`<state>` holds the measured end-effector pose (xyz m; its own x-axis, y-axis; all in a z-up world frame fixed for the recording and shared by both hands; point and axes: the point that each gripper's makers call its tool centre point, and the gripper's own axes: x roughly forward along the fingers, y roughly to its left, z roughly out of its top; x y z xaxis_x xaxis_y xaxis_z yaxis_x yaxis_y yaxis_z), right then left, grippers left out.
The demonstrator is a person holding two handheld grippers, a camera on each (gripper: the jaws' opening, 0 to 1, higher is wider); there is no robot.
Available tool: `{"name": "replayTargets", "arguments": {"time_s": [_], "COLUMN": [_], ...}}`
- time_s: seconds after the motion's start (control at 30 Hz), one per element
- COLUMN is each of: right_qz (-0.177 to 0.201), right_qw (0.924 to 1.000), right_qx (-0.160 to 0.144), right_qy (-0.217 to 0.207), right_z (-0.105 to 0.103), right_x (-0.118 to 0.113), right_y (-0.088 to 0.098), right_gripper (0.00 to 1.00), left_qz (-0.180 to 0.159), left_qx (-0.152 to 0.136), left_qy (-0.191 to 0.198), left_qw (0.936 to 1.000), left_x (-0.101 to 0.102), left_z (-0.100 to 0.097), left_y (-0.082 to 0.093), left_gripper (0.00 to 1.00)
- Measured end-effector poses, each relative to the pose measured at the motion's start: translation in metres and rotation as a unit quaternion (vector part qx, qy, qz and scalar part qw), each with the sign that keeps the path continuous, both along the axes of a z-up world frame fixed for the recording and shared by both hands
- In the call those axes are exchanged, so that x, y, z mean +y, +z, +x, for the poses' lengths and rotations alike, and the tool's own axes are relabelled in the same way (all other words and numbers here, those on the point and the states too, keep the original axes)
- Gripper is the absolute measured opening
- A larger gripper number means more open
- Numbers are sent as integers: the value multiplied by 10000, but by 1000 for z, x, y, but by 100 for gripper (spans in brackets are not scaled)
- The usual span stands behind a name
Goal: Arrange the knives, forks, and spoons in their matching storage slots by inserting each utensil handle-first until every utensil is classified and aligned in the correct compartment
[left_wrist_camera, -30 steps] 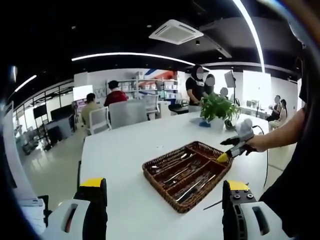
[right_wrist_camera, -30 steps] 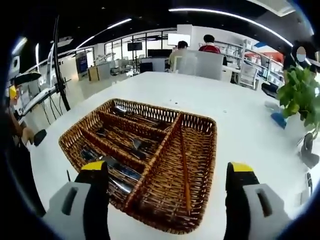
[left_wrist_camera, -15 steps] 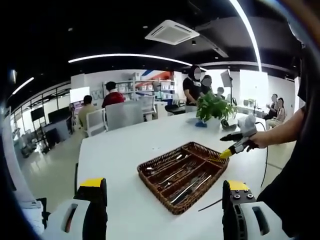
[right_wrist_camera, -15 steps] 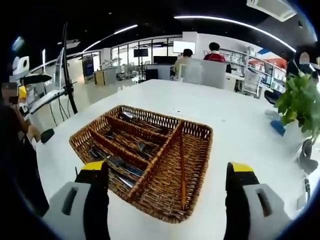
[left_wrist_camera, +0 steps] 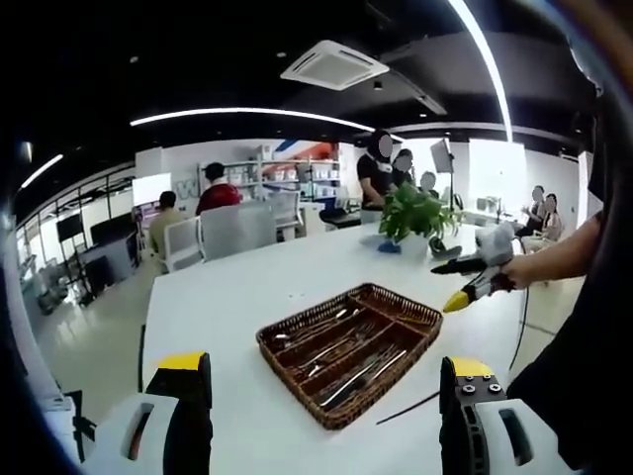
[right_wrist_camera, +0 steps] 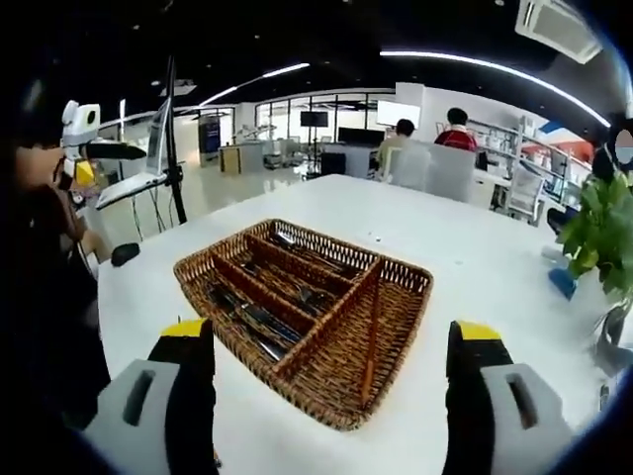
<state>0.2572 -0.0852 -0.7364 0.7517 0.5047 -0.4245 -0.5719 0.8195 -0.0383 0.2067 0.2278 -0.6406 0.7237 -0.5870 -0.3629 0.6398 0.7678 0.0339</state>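
Both cameras have backed away from the basket (right_wrist_camera: 302, 317) over the last second, so it sits smaller in each view; the basket itself does not look to have shifted on the table (right_wrist_camera: 475, 267).

Left claw (left_wrist_camera: 321, 416): jaws wide apart, nothing between them. Right claw (right_wrist_camera: 331, 416): likewise wide and empty, and in the left gripper view it is held up beyond the basket's far corner (left_wrist_camera: 470, 294).

Risks, as judged from here:
- One thin dark stick-like item (left_wrist_camera: 407, 407) lies on the bare table just beside the basket's near corner. If it is a utensil it is unsorted; too thin to tell what it is. Lying flat on a smooth top, it could skid under the jaws instead of lifting.
- A long brown rod (right_wrist_camera: 370, 336) lies alone in the wide end compartment; cannot tell what it is. A misplaced piece would leave the sort incomplete.
- Woven dividers could snag a handle going in at an angle.

Basket: brown wicker, rectangular, three narrow slots side by side plus one cross slot at the end, standing mid-table, well away from the edges. Utensils (right_wrist_camera: 267, 302) lie lengthwise in the narrow slots, dark and metallic; types not separable at this resolution.
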Motion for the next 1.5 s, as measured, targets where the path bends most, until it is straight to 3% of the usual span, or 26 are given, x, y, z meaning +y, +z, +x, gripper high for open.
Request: {"name": "replayTargets", "arguments": {"time_s": [0.4,0.67,0.9,1.07,1.5], "right_qz": [-94,-224,-260,-258,-377], "right_qw": [9973,9935,9913,9912,9891], "right_qx": [-268,-415,-362,-186,167], "right_qy": [684,1040,1235,1286,1416], "right_z": [-26,-40,-52,-62,-85], "right_x": [11,20,27,29,27], "right_y": [19,29,16,-8,-51], "right_gripper": [99,99,96,96,89], "left_qz": [-34,-55,-25,15,39], "left_qx": [84,34,38,51,89], "left_qy": [30,128,139,183,189], "left_qw": [10000,9999,9999,9998,9998], "left_x": [1,1,0,2,0], "left_z": [-17,-20,-20,-20,-21], "left_y": [-12,-8,-9,-10,-11], "left_gripper": [100,100,100,100,100]}}
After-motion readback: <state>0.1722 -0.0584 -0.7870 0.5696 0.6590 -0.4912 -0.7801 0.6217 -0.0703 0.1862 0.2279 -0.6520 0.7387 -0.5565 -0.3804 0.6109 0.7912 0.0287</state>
